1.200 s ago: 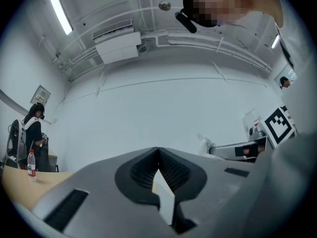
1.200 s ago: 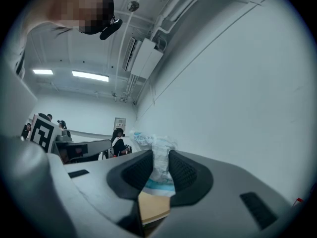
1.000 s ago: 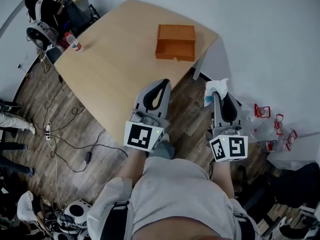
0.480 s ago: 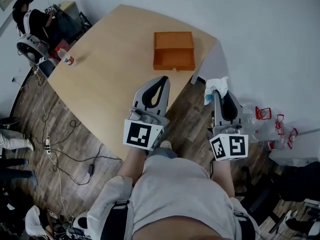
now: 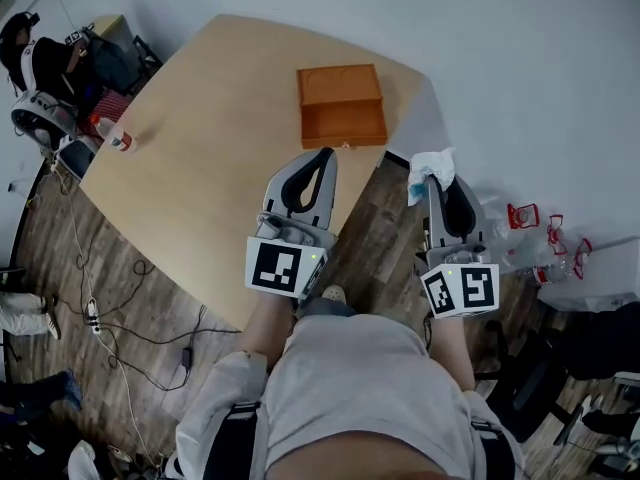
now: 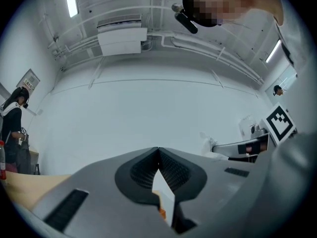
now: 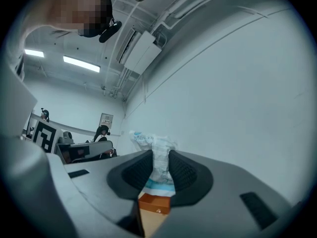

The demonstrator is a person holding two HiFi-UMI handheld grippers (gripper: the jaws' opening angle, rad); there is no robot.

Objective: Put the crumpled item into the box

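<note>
An open orange box sits near the far right edge of the wooden table. My right gripper is shut on a crumpled white and blue wrapper, held over the floor to the right of the table and nearer me than the box. In the right gripper view the wrapper stands pinched between the pads, with the box showing below. My left gripper is shut with nothing in it, its tips over the table's near edge just short of the box; its jaws meet at the tips.
A small bottle stands at the table's left edge. Chairs and gear crowd the far left, cables trail on the wooden floor. Red-handled items and plastic lie on the floor at right by the white wall.
The view has shifted: table and box sit a little more left and nearer my grippers. Both grippers keep their pose, the right still holding the wrapper.
</note>
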